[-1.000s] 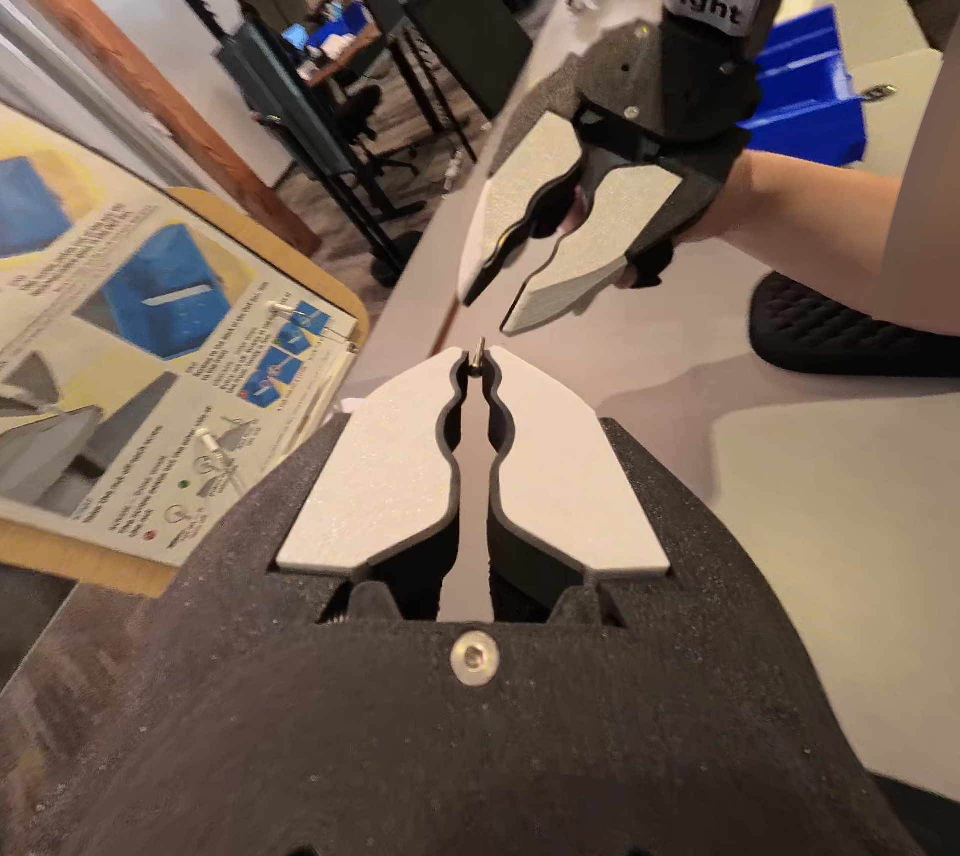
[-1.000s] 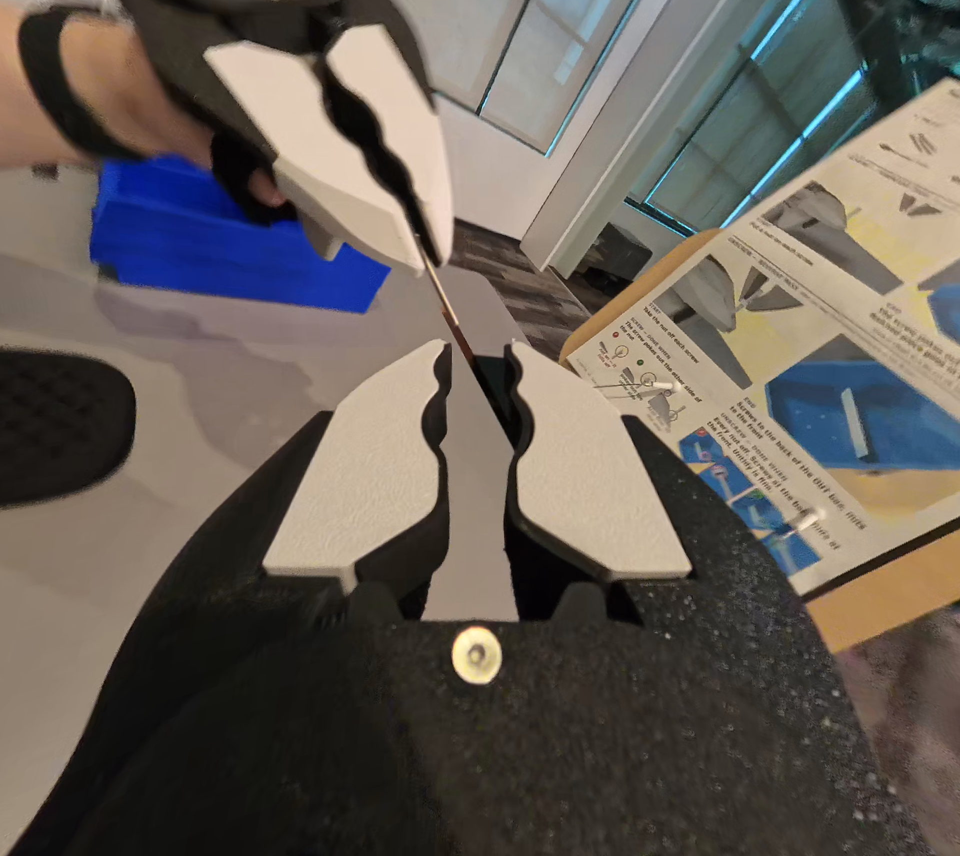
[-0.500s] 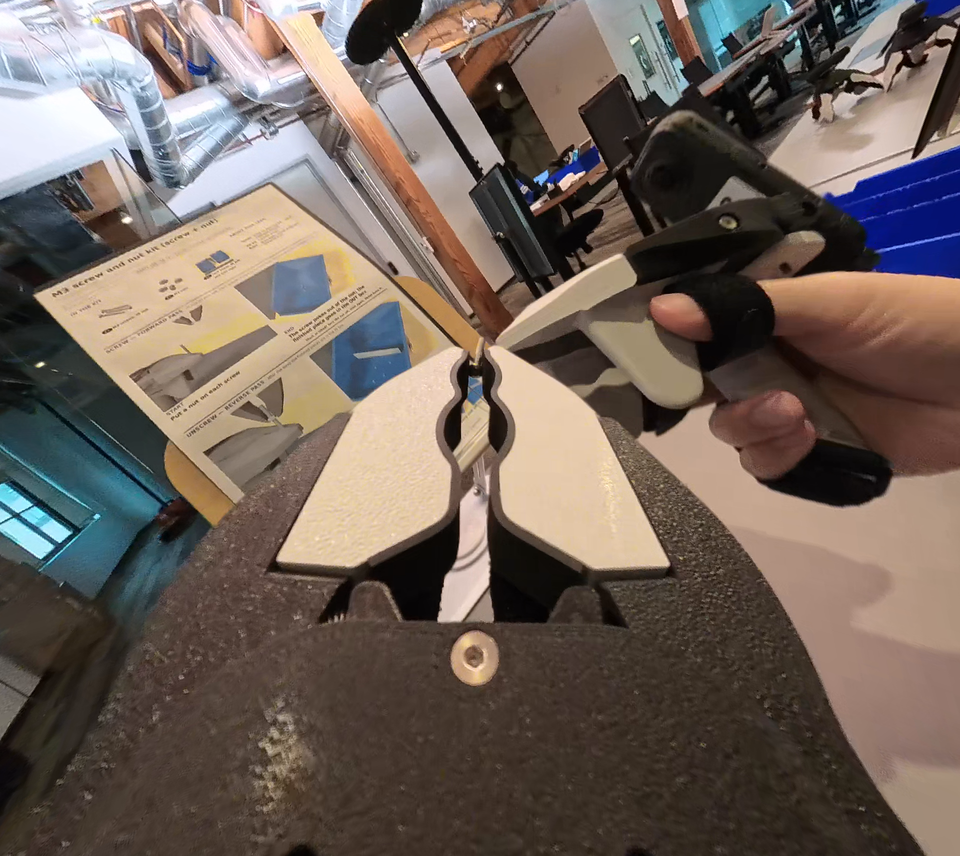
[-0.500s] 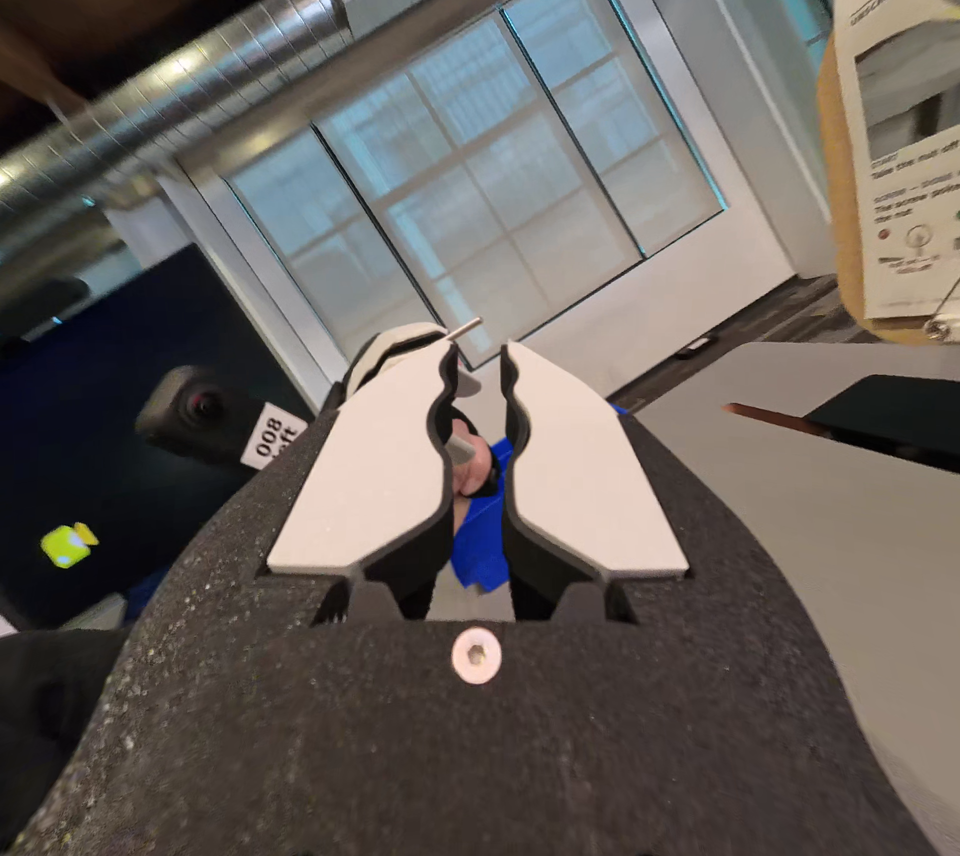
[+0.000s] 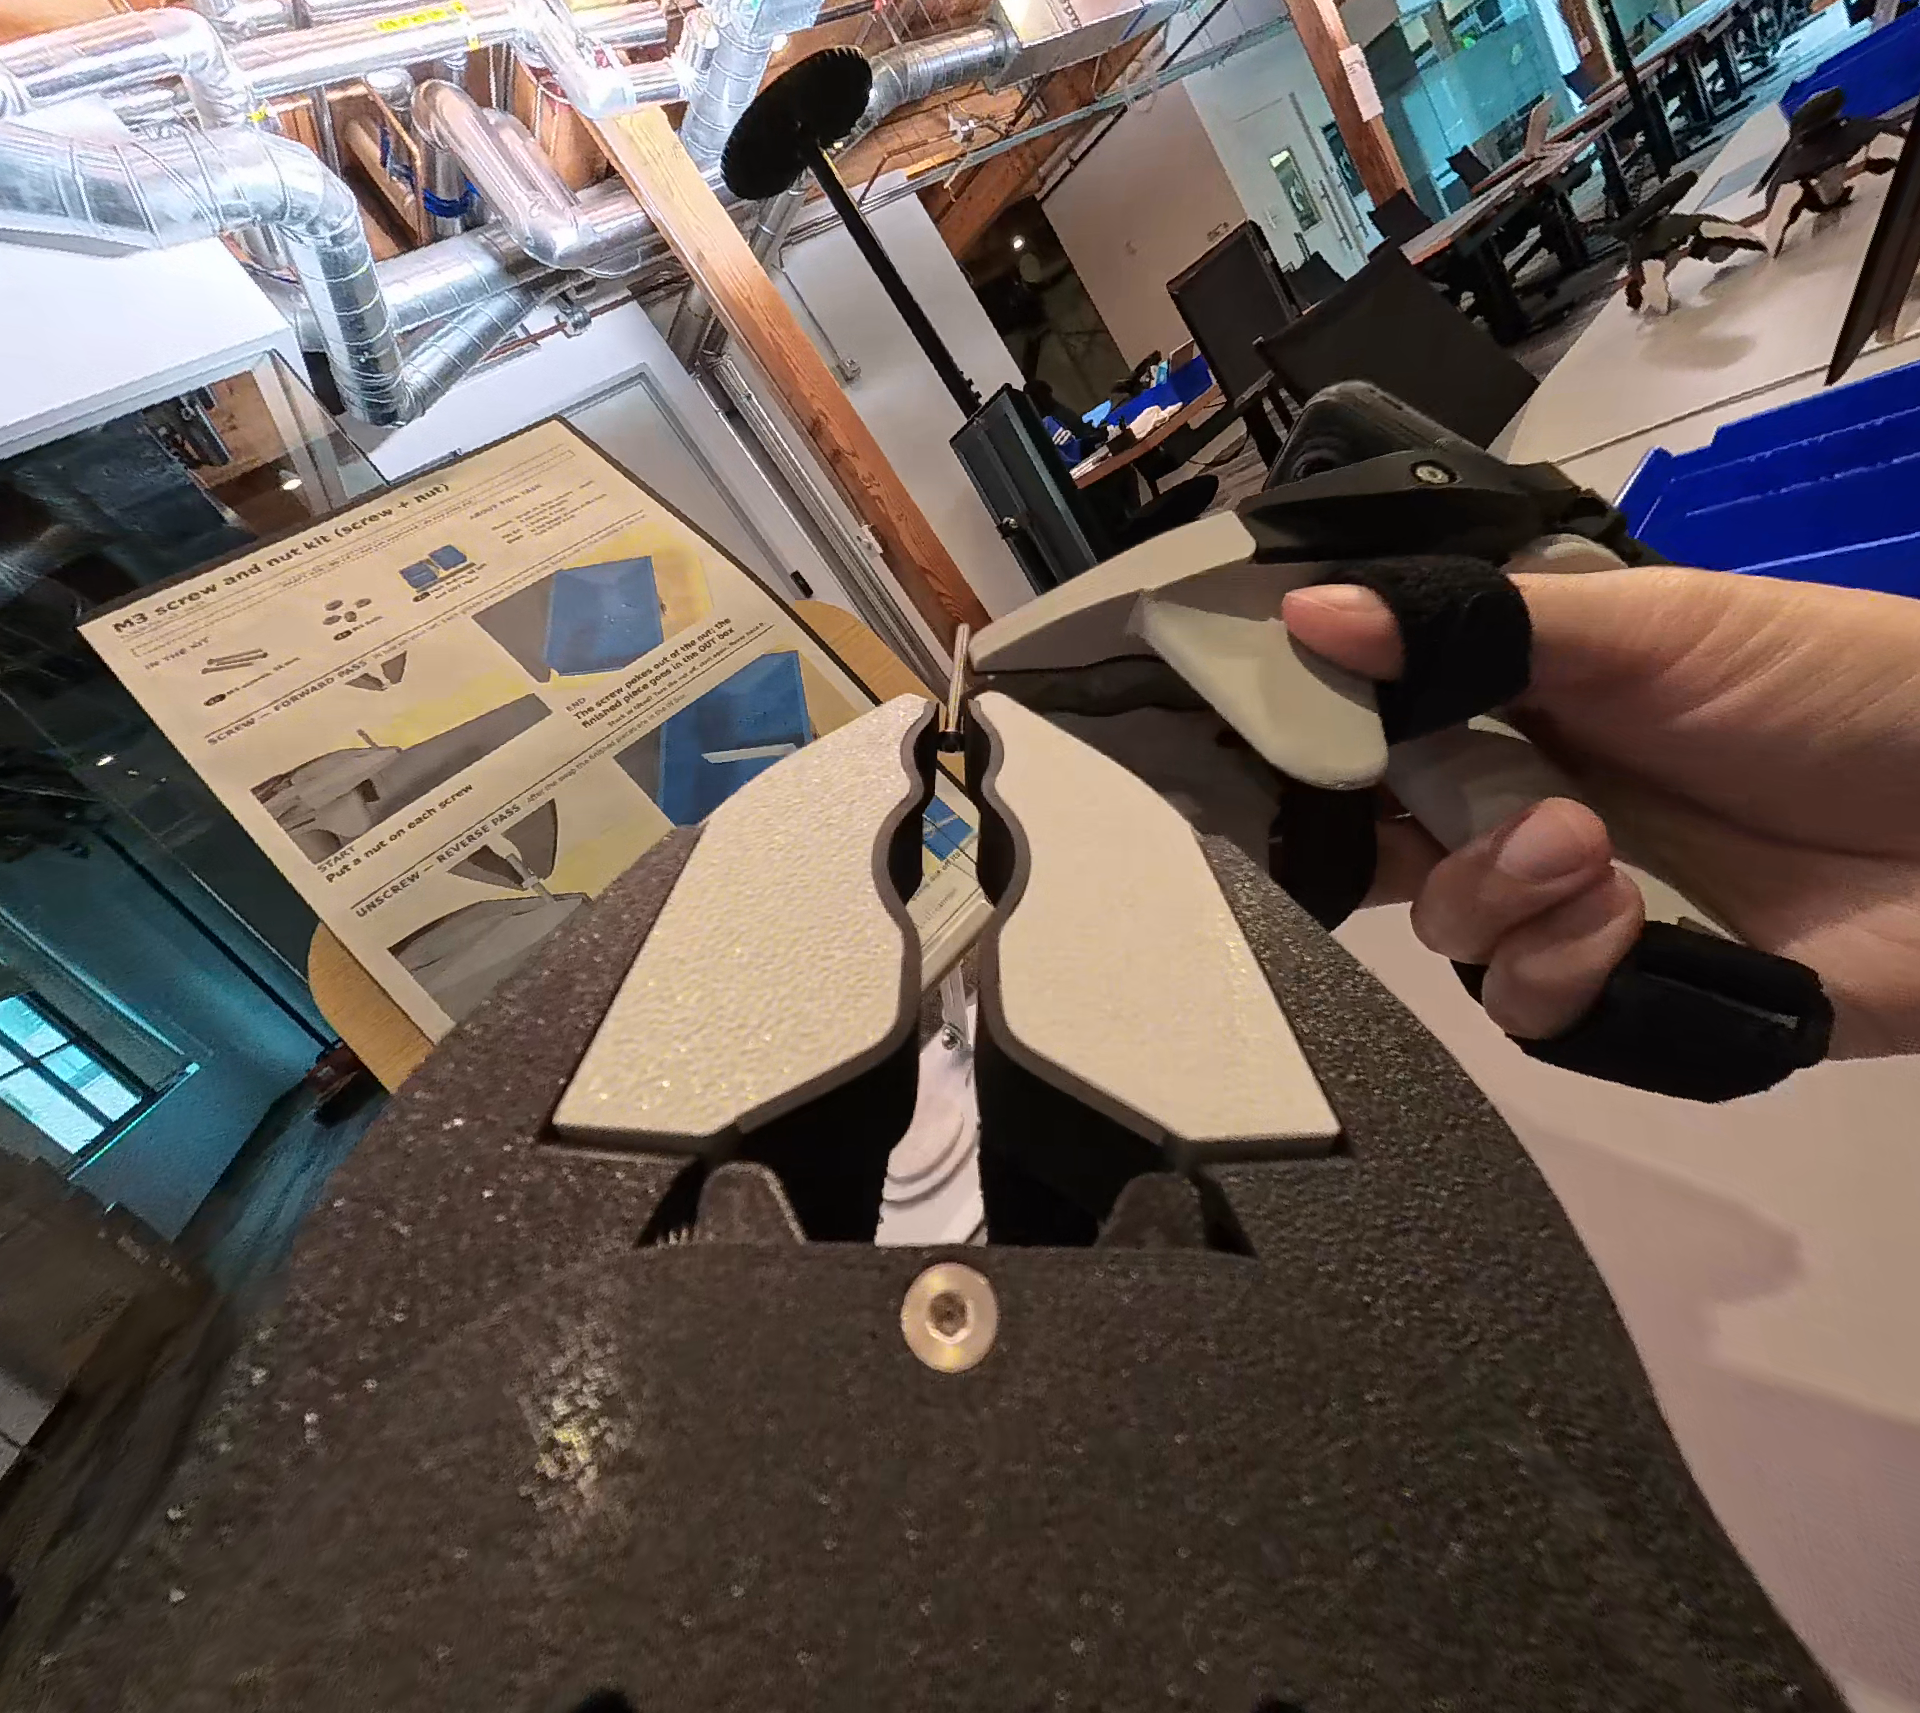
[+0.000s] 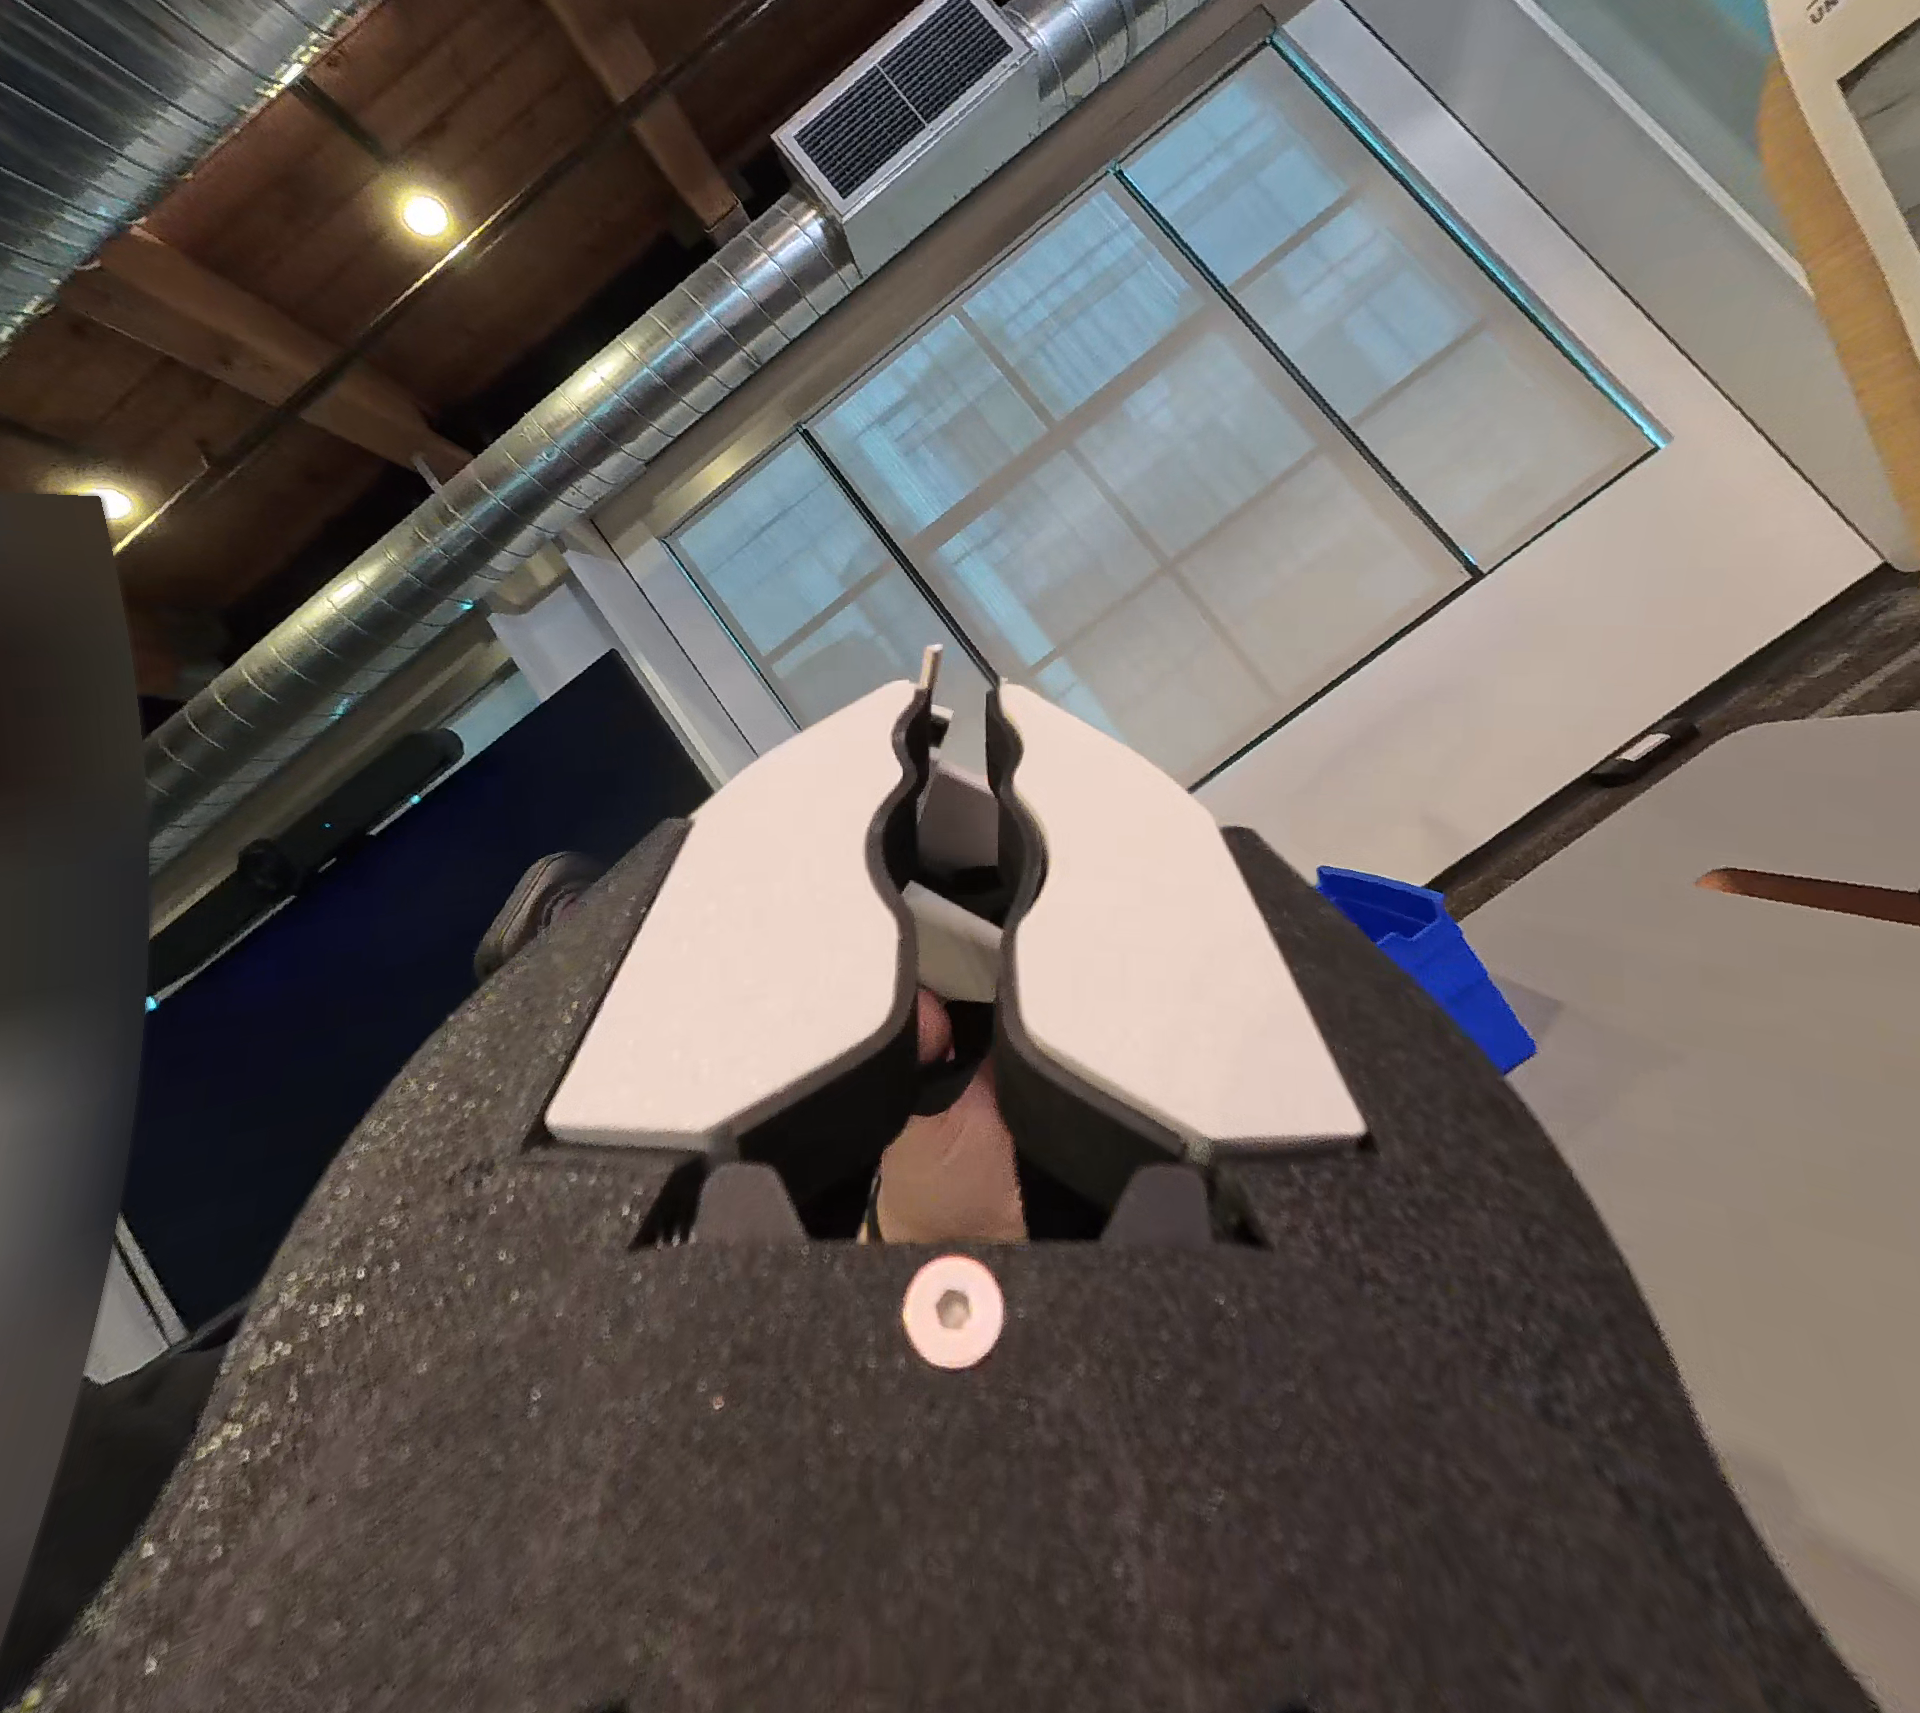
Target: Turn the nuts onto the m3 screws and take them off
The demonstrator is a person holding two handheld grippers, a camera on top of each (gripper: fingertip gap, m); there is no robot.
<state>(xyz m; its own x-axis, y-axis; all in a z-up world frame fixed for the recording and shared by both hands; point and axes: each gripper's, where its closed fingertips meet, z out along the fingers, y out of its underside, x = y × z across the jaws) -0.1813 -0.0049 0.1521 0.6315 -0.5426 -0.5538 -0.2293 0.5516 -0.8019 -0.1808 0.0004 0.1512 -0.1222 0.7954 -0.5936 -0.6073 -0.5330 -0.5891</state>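
- left claw (image 5: 954, 721) is pinched nearly closed on the m3 screw (image 5: 957, 676), gripping it low down near the dark head end, so the shank sticks up out past the tips
- right claw (image 5: 987, 664) comes in from the side in the left wrist view, its tip right up against the screw shank just above the left claw's tips
- in the right wrist view the right claw (image 6: 958, 713) has only a narrow gap between its tips, and the screw (image 6: 931, 668) pokes up at the left tip. There's a small light bit in that gap that could be the nut (image 6: 940, 725), honestly too small to be sure, so I can't tell if it's actually clamped on anything
- my read: this is the threading step, nut being brought onto the free end of the screw (or just started on it)
- next move needs the right claw to line up square with the shank and twist while the left holds the screw dead steady, otherwise it cross-threads or the nut drops
- blue bin (image 5: 1787, 489) sits on the bench (image 5: 1558, 1351) behind the hand (image 5: 1662, 780), poster board (image 5: 436, 707) propped off to the left
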